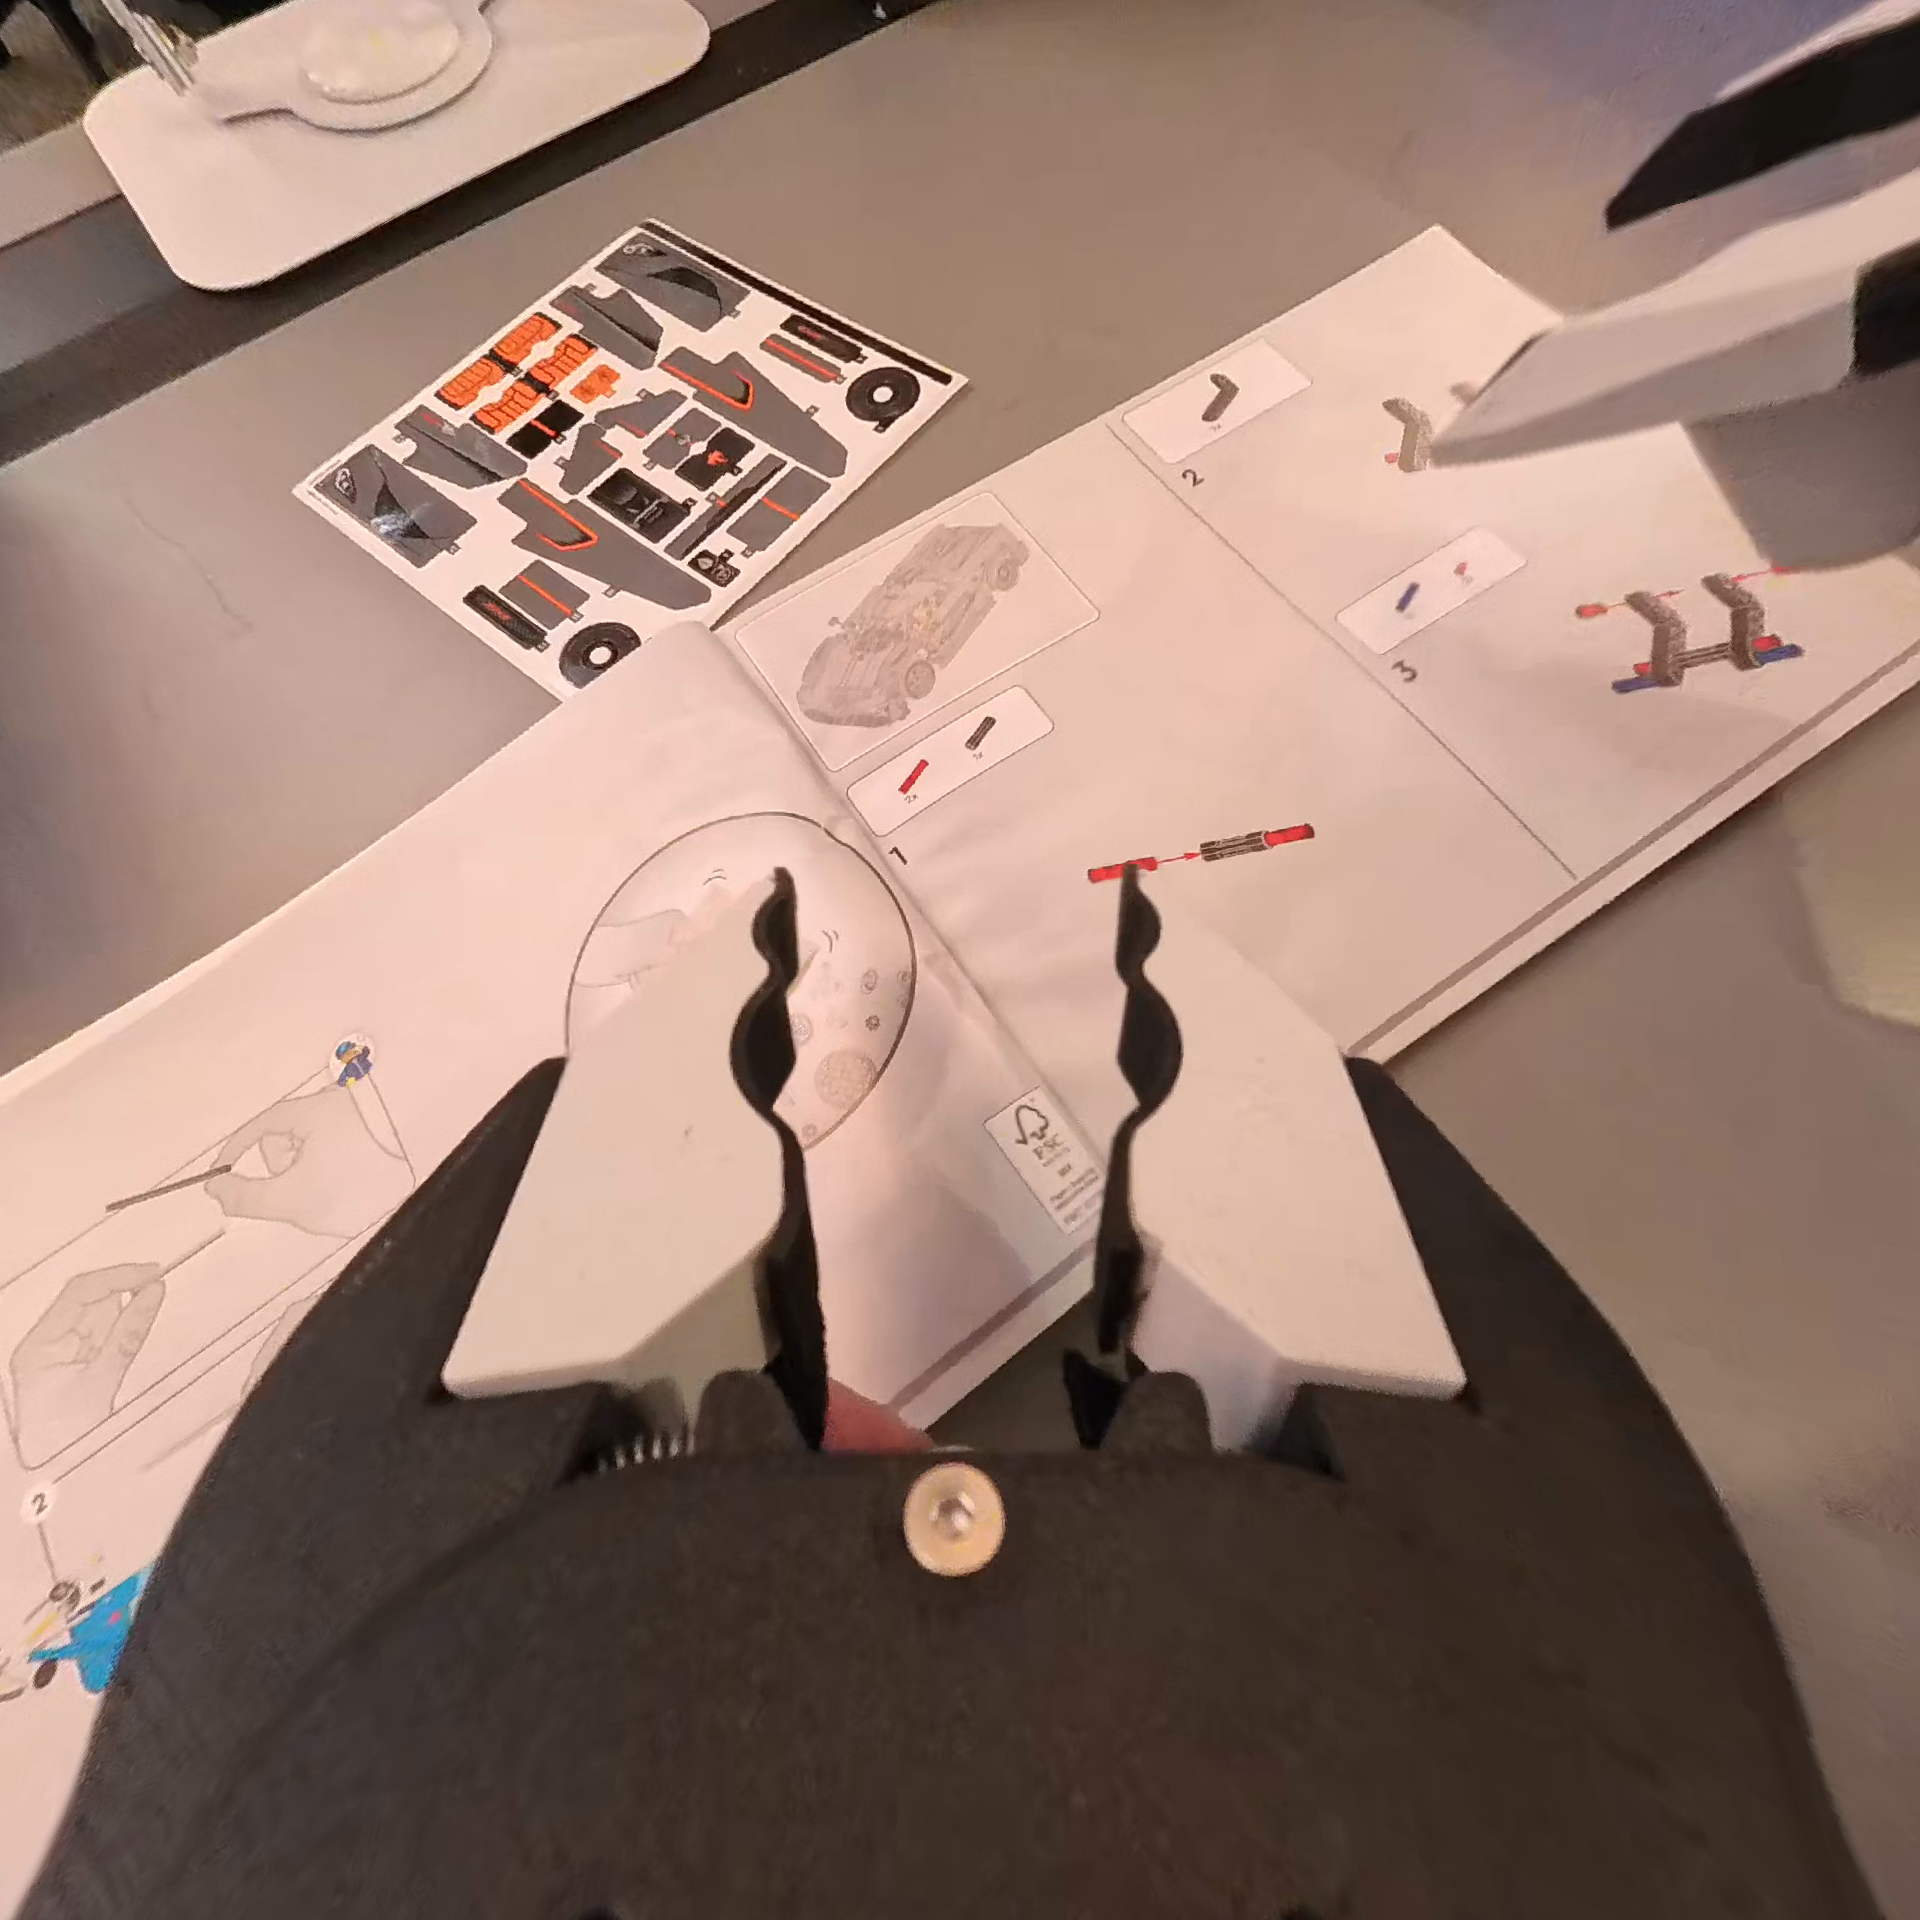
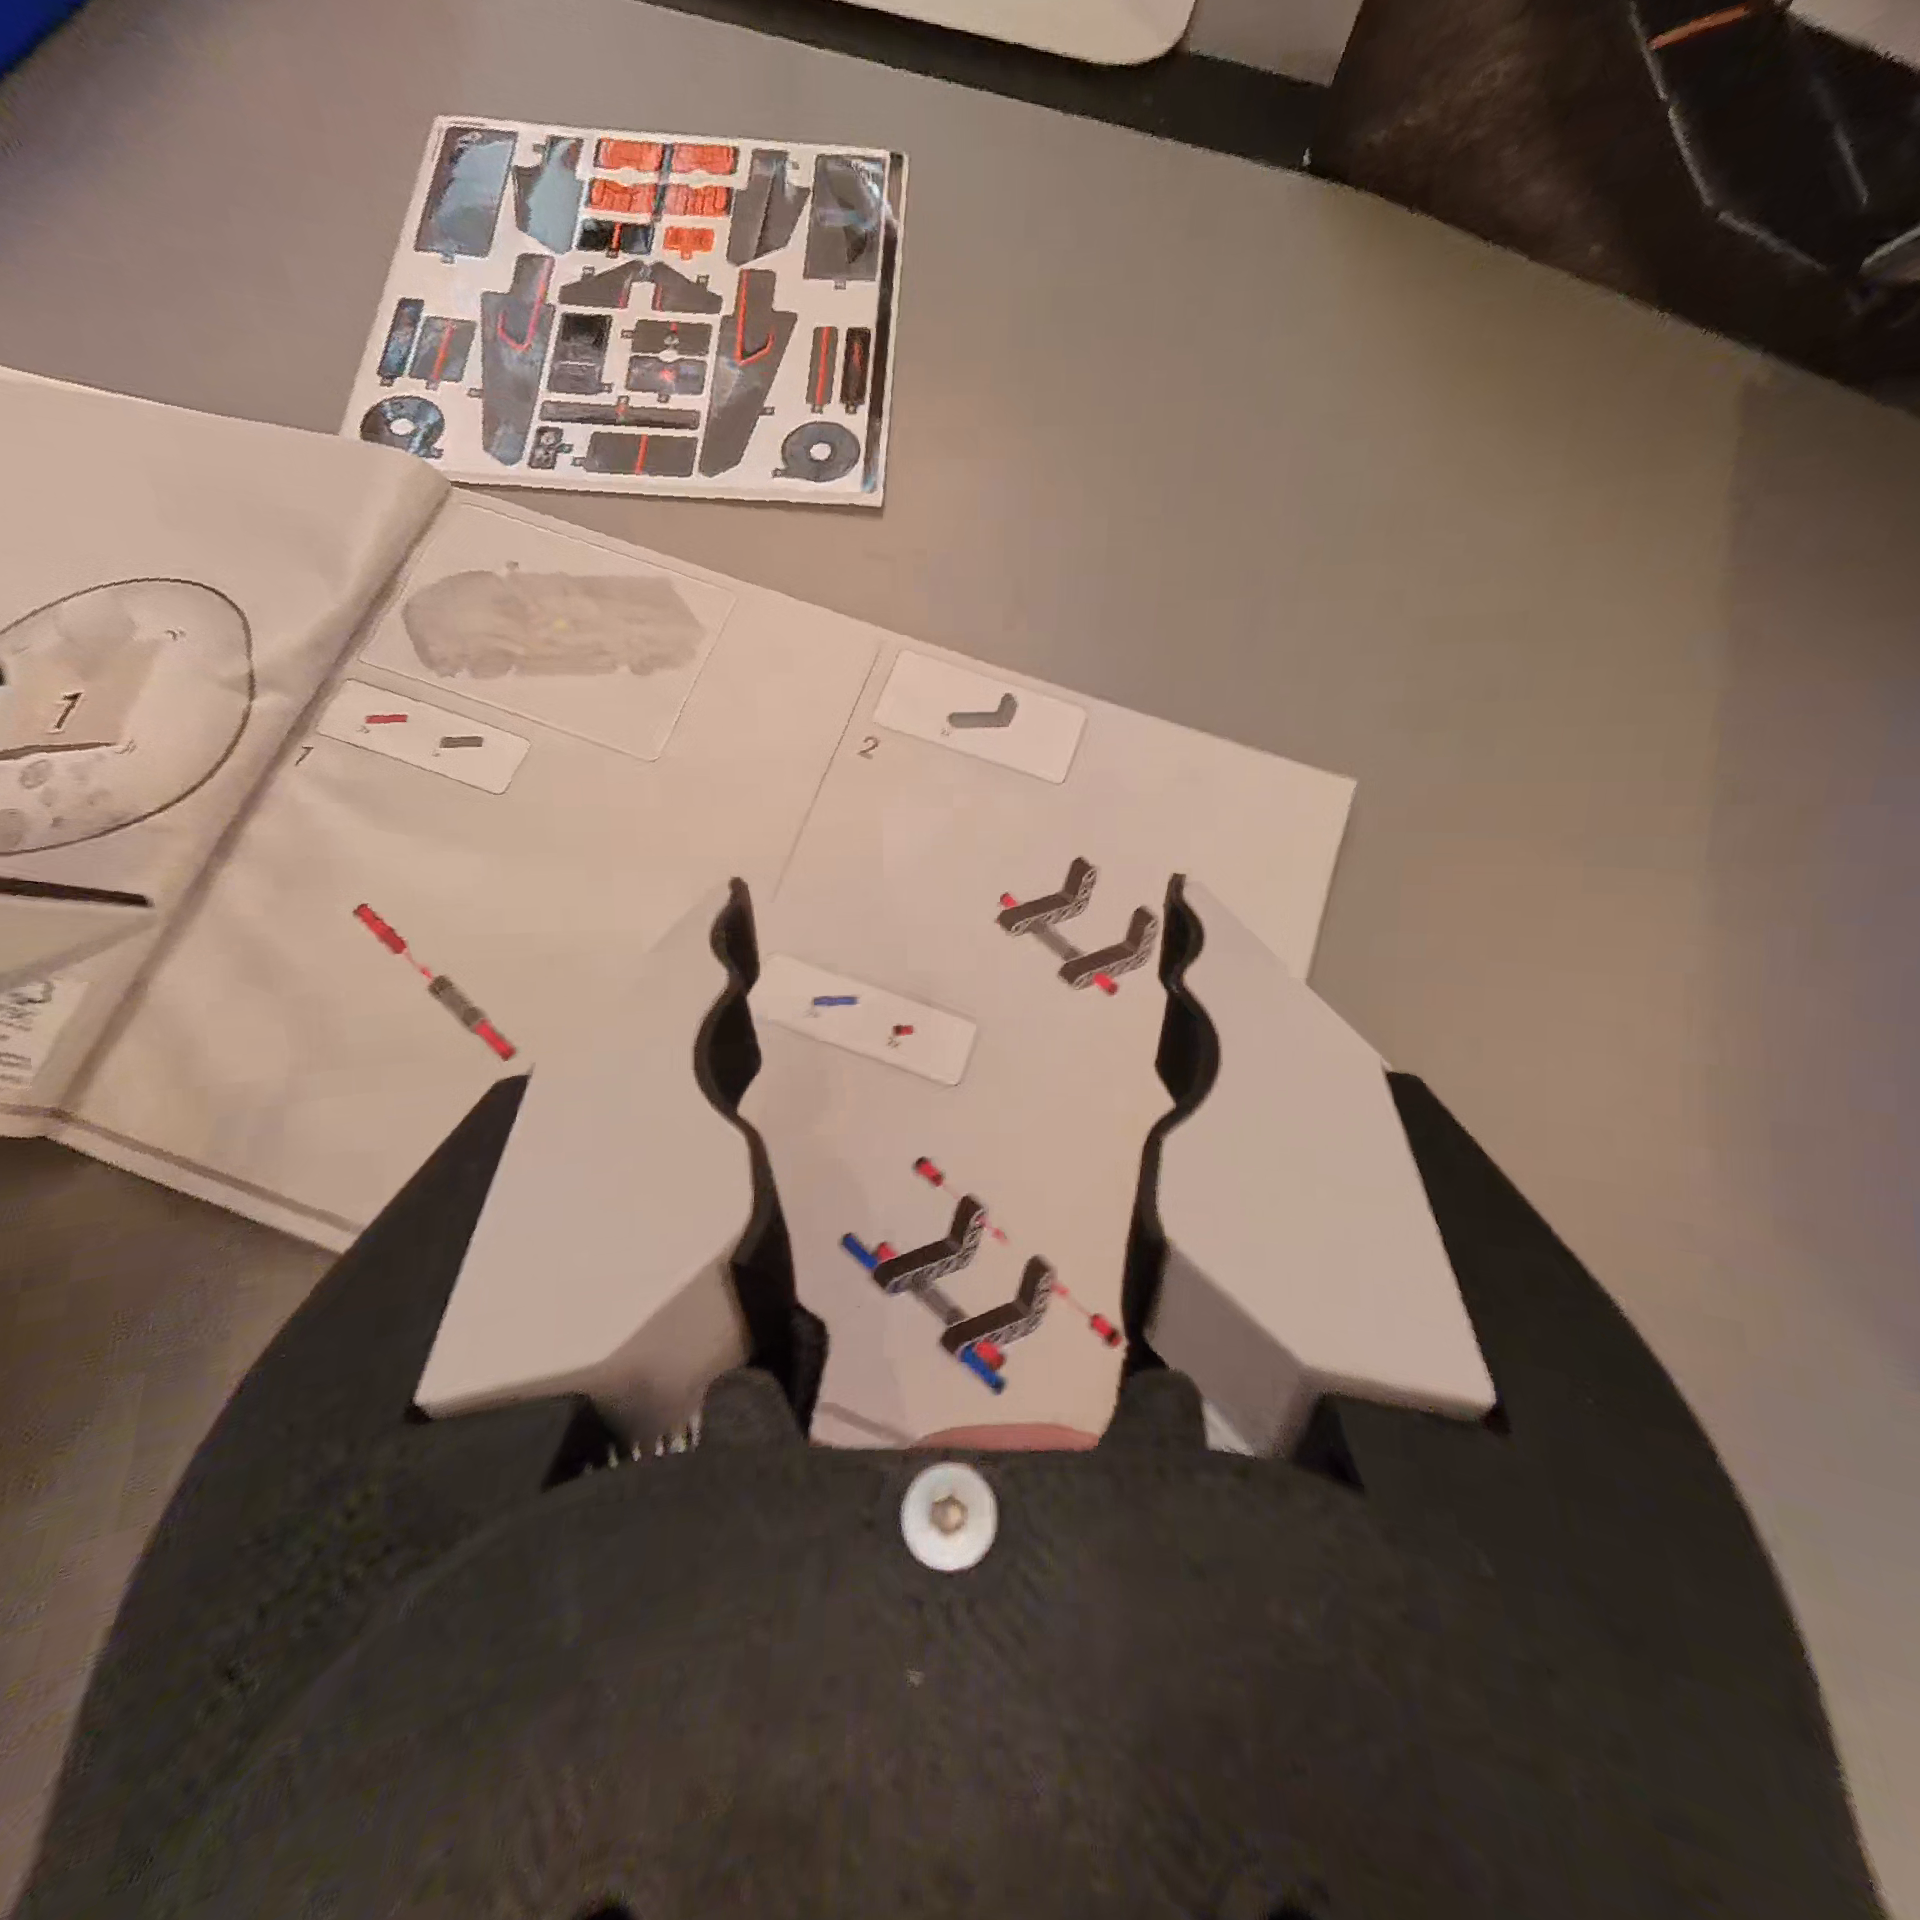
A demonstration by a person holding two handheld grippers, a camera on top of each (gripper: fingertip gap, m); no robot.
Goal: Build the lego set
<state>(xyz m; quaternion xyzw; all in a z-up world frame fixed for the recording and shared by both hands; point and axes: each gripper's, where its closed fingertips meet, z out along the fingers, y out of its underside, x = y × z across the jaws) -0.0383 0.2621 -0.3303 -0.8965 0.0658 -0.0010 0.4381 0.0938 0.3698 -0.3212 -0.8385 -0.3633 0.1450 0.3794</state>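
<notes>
An open instruction booklet (image 1: 1299,727) lies flat on the grey table (image 1: 1143,187); it also shows in the right wrist view (image 2: 644,852). Its pages show drawn building steps with red, grey and blue parts. A sticker sheet (image 1: 634,457) with dark and orange decals lies behind it, also seen in the right wrist view (image 2: 644,312). My left gripper (image 1: 951,878) is open and empty above the booklet's fold. My right gripper (image 2: 956,883) is open and empty above the right page; it also shows at the upper right of the left wrist view (image 1: 1662,353). No loose bricks are in view.
A white tray (image 1: 416,135) holding a clear bag stands at the far left edge of the table. The table's back edge runs behind it. A dark furry surface and a dark object (image 2: 1714,177) lie beyond the table at the far right.
</notes>
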